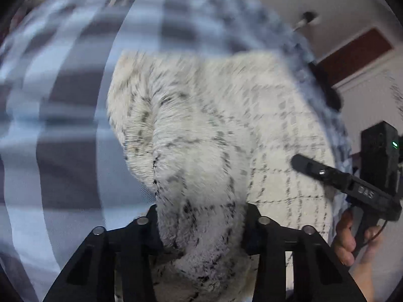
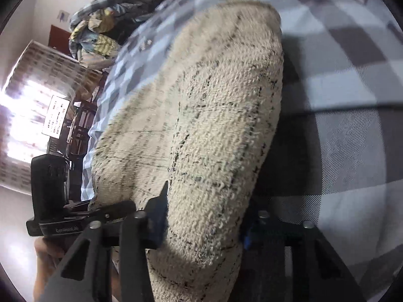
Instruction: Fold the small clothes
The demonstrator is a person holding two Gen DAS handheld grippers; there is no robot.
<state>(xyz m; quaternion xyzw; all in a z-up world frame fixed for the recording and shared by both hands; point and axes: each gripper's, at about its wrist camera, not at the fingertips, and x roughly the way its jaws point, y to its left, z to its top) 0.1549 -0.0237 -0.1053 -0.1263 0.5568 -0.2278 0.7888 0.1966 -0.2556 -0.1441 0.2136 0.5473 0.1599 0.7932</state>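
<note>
A blue, grey and white checked bedsheet [image 1: 63,130] covers the work surface; a heap of clothes [image 2: 100,32] lies at 10 o'clock in the right wrist view, before a pale wall. The cream, dark-flecked knitted garment [image 1: 226,115] fills each view's centre. Left gripper [image 1: 201,229]: jaws partly closed, clamping a bunched fold at 6 o'clock. Right gripper [image 2: 201,229]: likewise pinching the garment's edge.
</note>
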